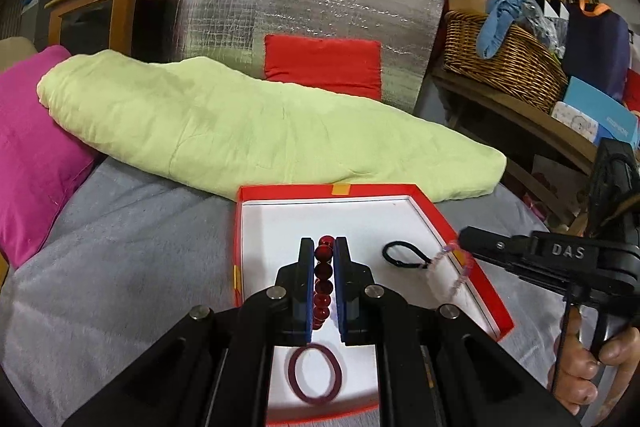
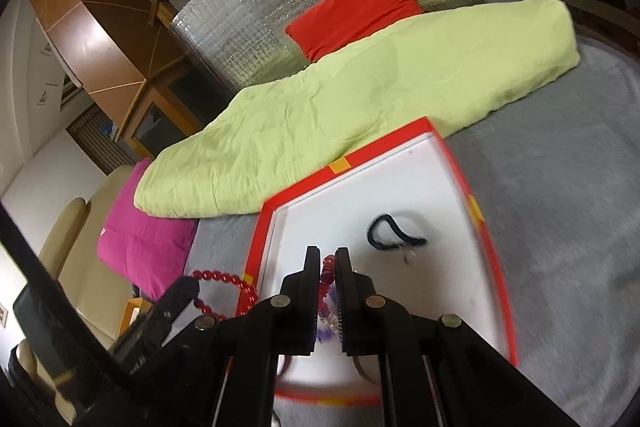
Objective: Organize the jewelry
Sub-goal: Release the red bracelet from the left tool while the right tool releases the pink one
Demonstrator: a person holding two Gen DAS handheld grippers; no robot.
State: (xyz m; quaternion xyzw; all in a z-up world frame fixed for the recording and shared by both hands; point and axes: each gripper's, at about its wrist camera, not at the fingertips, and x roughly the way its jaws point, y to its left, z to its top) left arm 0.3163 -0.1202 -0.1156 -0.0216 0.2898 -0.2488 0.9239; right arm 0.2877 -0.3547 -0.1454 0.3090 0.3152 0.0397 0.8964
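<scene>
The red box [image 1: 424, 219] with white floor lies under both my grippers and contains a black hair tie [image 1: 404, 254] ahead-right of my left gripper [image 1: 324, 247] and a maroon band [image 1: 316, 373] beneath it. My left gripper, angled downward, is clamped on a red bead bracelet [image 1: 323, 275]. My right gripper [image 2: 328, 257], also angled downward, is clamped on a pink-purple bead bracelet [image 2: 326, 287].

Green quilt [image 1: 256, 123], magenta pillow [image 1: 36, 147], wicker basket [image 1: 500, 59], perhaps laundry inside.

Home bedrm: bed [image 1: 120, 227], pillows [image 1: 36, 147], wicker basket [image 1: 504, 59].
</scene>
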